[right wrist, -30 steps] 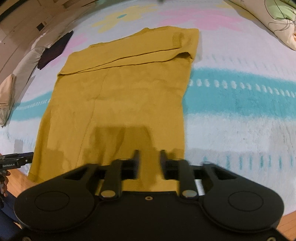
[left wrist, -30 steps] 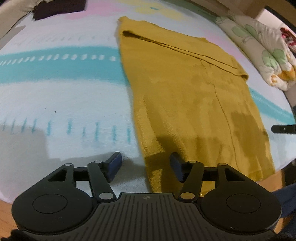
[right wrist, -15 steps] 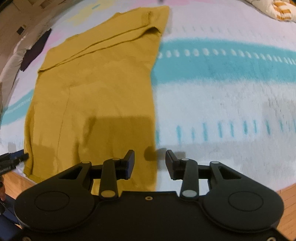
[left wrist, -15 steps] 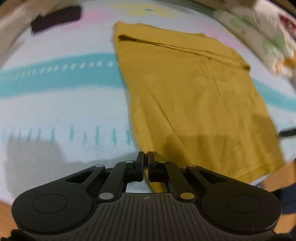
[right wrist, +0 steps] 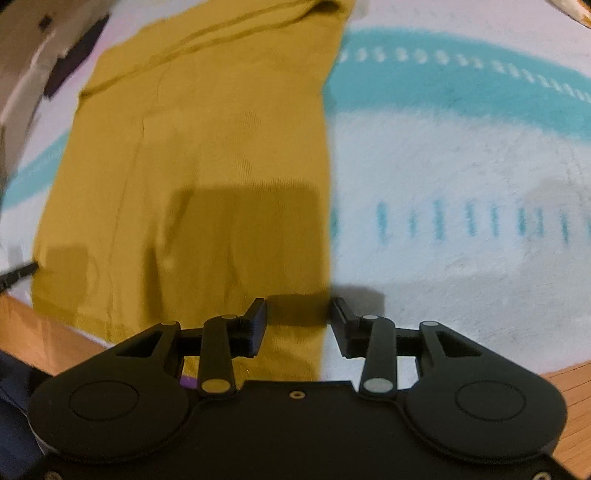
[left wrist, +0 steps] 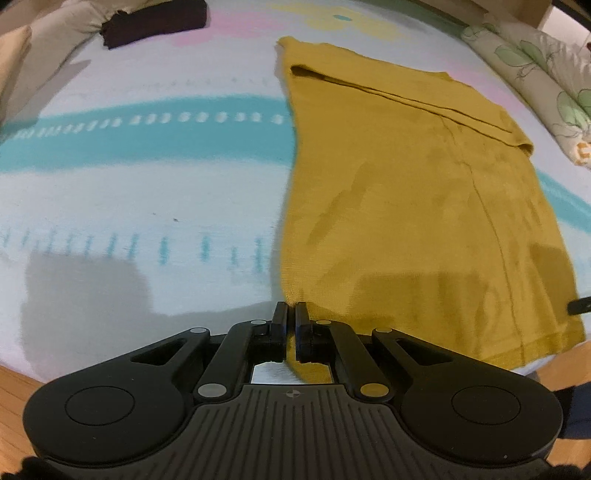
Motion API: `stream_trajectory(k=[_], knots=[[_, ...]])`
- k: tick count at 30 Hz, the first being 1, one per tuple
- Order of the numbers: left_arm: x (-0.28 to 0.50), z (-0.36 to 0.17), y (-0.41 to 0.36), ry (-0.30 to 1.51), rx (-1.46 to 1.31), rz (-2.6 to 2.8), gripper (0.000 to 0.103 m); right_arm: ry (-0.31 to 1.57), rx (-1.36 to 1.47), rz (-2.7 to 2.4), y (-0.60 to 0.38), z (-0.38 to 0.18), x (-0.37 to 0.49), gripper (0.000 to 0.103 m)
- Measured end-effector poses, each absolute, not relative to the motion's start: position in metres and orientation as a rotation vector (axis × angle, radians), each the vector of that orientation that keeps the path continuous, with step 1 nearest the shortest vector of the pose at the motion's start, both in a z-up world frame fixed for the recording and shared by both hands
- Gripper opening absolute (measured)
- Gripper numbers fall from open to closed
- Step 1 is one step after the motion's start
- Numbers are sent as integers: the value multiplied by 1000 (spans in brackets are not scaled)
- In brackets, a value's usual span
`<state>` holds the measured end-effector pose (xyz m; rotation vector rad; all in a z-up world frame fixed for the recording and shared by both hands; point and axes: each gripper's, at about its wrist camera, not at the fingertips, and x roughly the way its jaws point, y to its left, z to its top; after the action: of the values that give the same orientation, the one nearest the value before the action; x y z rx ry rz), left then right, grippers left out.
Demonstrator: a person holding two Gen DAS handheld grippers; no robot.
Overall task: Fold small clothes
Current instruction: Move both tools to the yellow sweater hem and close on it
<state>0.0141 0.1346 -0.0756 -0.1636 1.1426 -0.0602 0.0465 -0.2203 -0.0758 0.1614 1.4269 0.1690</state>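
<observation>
A mustard-yellow knit top [left wrist: 413,192] lies flat on a pale bedspread with teal stripes [left wrist: 147,177], its sleeves folded across the far end. My left gripper [left wrist: 290,314] is shut on the near left corner of its hem, and the cloth there is slightly lifted. In the right wrist view the same top [right wrist: 207,147] fills the left half. My right gripper [right wrist: 299,314] is open, its fingers astride the near right edge of the hem, one finger over the cloth, the other over the bedspread.
A dark folded garment [left wrist: 155,18] lies at the far left by beige bedding. A floral quilt [left wrist: 535,74] is bunched at the far right. The wooden floor [right wrist: 569,387] shows past the bed's near edge.
My left gripper closed on the hem corner and has begun to lift it. My right gripper opened wider and moved right to straddle the hem's right edge.
</observation>
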Motion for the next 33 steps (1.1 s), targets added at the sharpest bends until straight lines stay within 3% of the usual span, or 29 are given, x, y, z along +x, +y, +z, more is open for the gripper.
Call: stream_trajectory(k=[1, 2, 6, 10, 14, 15, 17, 18, 26, 28, 30, 31, 33], knots=[[14, -75, 135, 1140, -169, -65, 3, 1427, 123, 175, -216, -77, 46, 22], [14, -72, 136, 1129, -175, -70, 3, 1425, 98, 188, -212, -76, 45, 11], [9, -54, 152, 1061, -211, -69, 3, 1339, 113, 175, -218, -57, 43, 11], [14, -74, 150, 1185, -219, -72, 4, 1355, 167, 125, -234, -59, 44, 11], [13, -80, 144, 1237, -188, -95, 7, 1432, 105, 138, -224, -73, 42, 22], [13, -81, 145, 1244, -212, -99, 14, 1430, 101, 136, -224, -73, 41, 23], [12, -84, 152, 1255, -300, -114, 25, 1417, 129, 130, -228, -70, 41, 51], [11, -85, 155, 1252, -322, -118, 28, 1414, 147, 127, -232, -69, 41, 55], [9, -84, 150, 1231, -271, -149, 26, 1466, 154, 151, -225, -78, 43, 57], [11, -84, 148, 1224, -259, -157, 9, 1480, 143, 159, -220, -82, 43, 57], [11, -81, 148, 1210, -280, -156, 6, 1486, 119, 181, -215, -85, 42, 43], [11, -78, 150, 1192, -296, -153, 6, 1485, 117, 198, -212, -84, 39, 11], [10, -71, 154, 1146, -325, -149, 5, 1482, 177, 244, -211, -84, 39, 12]])
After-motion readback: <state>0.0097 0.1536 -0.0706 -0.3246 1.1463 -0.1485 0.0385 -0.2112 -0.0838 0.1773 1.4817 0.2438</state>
